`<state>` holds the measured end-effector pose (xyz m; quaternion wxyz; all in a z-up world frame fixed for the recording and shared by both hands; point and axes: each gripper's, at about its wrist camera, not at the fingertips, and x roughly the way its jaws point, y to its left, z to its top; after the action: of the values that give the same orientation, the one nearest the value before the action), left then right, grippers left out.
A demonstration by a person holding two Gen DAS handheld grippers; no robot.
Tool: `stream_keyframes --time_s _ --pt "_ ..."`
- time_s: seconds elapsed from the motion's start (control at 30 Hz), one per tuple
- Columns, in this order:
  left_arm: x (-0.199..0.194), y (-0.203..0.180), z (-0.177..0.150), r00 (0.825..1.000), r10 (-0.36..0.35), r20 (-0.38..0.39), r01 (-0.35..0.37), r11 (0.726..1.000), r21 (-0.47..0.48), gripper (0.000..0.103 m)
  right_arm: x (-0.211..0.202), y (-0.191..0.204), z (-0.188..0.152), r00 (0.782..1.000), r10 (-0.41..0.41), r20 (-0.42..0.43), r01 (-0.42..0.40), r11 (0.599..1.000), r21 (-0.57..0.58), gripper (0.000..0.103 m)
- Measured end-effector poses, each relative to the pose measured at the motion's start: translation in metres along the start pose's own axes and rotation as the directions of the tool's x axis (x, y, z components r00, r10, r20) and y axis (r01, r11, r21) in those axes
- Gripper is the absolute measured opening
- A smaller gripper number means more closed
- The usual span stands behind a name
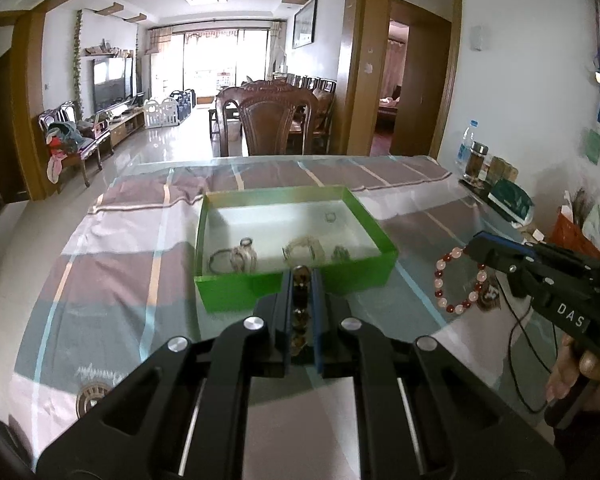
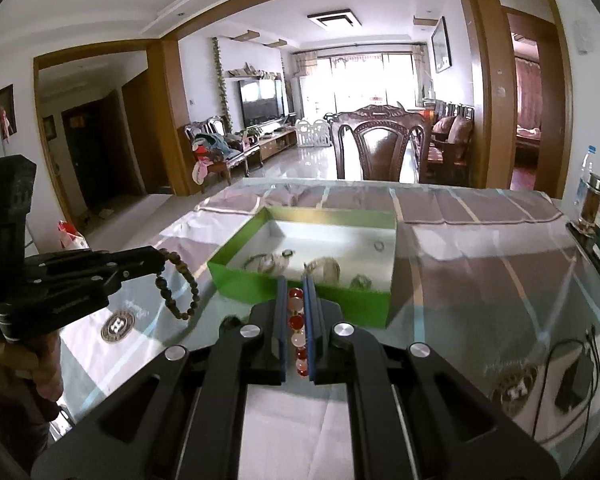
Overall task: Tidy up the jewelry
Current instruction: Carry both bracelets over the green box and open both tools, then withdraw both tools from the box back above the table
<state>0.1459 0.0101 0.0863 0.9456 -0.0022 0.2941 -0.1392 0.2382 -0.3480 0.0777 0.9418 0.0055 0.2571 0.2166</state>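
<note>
My left jaws (image 1: 302, 280) grip the brown bracelet (image 2: 178, 288) and my right jaws (image 2: 296, 292) grip the red bracelet (image 1: 460, 280), both hanging just before the green box (image 1: 292, 288), which lies straight ahead, nearer the left.

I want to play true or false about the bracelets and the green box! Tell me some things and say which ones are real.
1. The left gripper holds a dark brown bead bracelet. True.
2. The right gripper is open and holds nothing. False: it is shut on the red and pale pink bead bracelet.
3. The green box has no jewelry inside. False: several rings and bracelets lie on its white bottom.
4. Both bracelets are already in the box. False: each one hangs from a gripper, outside the near wall of the box.
5. A wooden chair stands at the far end of the table. True.
</note>
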Motion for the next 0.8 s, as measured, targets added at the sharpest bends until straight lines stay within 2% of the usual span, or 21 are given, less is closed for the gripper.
stream_keyframes --time_s 0.3,0.47,0.6,0.67,0.8 --pt "0.046 0.02 0.05 0.999 0.036 -0.015 -0.036 0.999 -0.01 0.009 0.055 -0.014 0.049 1.0 -0.015 -0.01 0.015 1.0 -0.002 0.008" --pt "0.084 0.033 0.079 0.999 0.035 -0.04 -0.036 0.999 -0.022 0.009 0.09 -0.029 0.074 0.999 -0.022 -0.026 0.022 1.0 0.015 0.008" --pt "0.126 0.04 0.1 0.996 0.032 -0.085 -0.034 0.999 -0.016 0.009 0.129 -0.045 0.091 0.997 -0.025 -0.074 0.028 0.999 0.043 0.008" --pt "0.152 0.046 0.108 0.993 0.037 -0.113 -0.04 0.999 -0.024 0.009 0.155 -0.053 0.093 0.993 -0.048 -0.106 0.053 0.998 0.046 0.008" --pt "0.195 0.061 0.114 0.986 0.046 -0.159 -0.057 0.996 -0.063 0.009 0.199 -0.072 0.089 0.986 -0.04 -0.165 0.057 0.994 0.097 0.008"
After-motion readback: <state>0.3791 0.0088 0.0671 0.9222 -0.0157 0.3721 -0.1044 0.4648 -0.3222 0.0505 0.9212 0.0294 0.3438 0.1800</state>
